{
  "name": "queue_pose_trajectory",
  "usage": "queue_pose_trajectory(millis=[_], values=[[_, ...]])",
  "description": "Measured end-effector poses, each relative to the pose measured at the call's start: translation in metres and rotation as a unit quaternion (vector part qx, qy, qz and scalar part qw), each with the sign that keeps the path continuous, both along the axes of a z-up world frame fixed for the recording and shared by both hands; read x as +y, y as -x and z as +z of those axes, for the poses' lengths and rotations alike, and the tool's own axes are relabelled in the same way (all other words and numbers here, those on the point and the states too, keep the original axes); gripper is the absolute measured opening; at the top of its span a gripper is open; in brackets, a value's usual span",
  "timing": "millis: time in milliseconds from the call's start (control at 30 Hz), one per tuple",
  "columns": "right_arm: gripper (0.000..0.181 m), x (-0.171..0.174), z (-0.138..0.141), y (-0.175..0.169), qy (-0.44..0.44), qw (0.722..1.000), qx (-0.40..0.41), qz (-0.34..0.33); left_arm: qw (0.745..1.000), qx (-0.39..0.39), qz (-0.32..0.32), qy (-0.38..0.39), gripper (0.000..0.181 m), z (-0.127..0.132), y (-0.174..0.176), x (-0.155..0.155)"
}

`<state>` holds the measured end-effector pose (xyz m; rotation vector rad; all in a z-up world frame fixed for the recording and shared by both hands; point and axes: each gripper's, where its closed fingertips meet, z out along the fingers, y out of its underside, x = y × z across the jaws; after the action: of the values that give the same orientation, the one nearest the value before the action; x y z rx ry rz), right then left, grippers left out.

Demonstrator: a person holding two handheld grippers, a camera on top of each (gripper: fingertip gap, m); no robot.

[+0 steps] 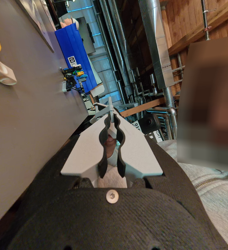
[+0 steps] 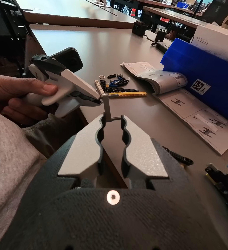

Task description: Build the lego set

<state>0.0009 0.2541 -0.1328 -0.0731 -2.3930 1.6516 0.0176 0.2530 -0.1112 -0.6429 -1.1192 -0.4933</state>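
Observation:
A small grey lego piece (image 2: 107, 106), a thin beam with an axle at each end, hangs in the air between both grippers at the table's near edge. My left gripper (image 1: 111, 116) is shut on its upper axle; a hand holds this gripper in the right wrist view (image 2: 99, 101). My right gripper (image 2: 113, 119) is closed lengthwise on the lower axle (image 2: 116, 118), with one fingertip against the beam and the other on the axle's end. The part-built model (image 1: 72, 79) stands on the table (image 1: 29, 108), and also shows at the lower right of the right wrist view (image 2: 226, 182).
Loose lego parts (image 2: 114, 83) and a yellow beam (image 2: 132, 93) lie mid-table. An open instruction booklet (image 2: 192, 108) lies beside a blue bin (image 2: 205, 70). A black curved part (image 2: 181, 156) lies near my right gripper. A person in a grey top sits close. The grippers are tip to tip, or close to it.

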Motion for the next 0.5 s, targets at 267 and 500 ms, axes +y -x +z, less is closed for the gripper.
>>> queue_pose_trajectory(millis=[267,500], values=[[0.022,-0.0001,-0.0005,-0.0005,-0.005,1.000,0.003,0.001,1.000,0.000,0.000,0.000,0.003,-0.0001,-0.0001,-0.0002],[0.023,-0.0007,0.0023,0.0005,0.004,1.000,0.006,-0.002,1.000,0.001,0.000,-0.002,0.002,0.0003,-0.0002,-0.0005]])
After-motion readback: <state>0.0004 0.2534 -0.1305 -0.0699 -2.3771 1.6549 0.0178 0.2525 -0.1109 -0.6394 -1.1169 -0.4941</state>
